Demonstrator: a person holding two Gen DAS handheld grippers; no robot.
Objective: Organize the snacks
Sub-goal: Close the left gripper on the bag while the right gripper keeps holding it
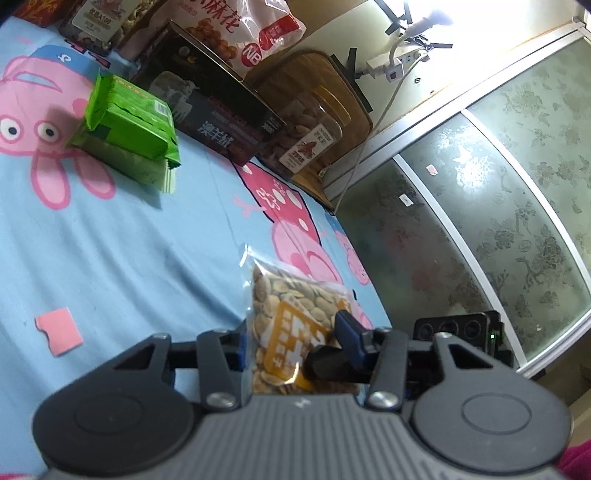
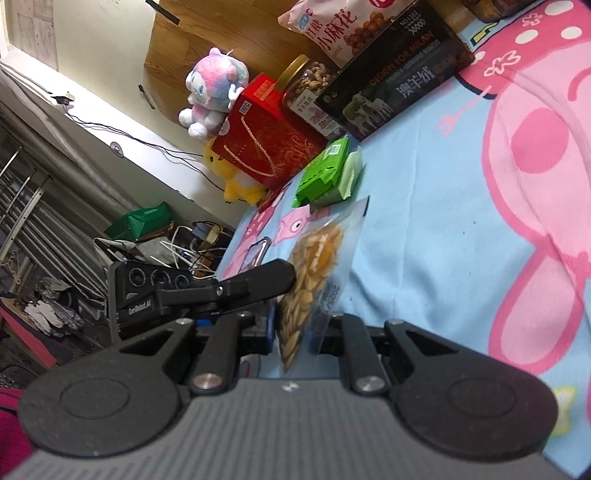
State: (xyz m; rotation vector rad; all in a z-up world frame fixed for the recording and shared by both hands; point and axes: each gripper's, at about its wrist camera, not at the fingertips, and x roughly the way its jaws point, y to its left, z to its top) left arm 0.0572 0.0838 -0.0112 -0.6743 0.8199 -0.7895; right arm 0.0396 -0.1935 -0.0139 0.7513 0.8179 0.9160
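A clear packet of pale seeds with an orange label [image 1: 291, 325] is held between both grippers above the blue cartoon bedsheet [image 1: 129, 251]. My left gripper [image 1: 291, 350] is shut on one end of it. My right gripper [image 2: 295, 332] is shut on the same seed packet [image 2: 314, 269], and the other gripper's black finger [image 2: 258, 280] reaches across it from the left. A stack of green snack packets [image 1: 129, 129] lies on the sheet farther back; it also shows in the right wrist view [image 2: 327, 173].
Along the wooden headboard stand a dark box [image 1: 214, 110], a pink-white snack bag [image 1: 251, 26], nut jars [image 1: 314, 140] and a red gift box [image 2: 266, 140]. Plush toys [image 2: 214, 88] sit behind. A pink paper scrap [image 1: 59, 328] lies on the sheet. A frosted sliding door [image 1: 498, 221] is on the right.
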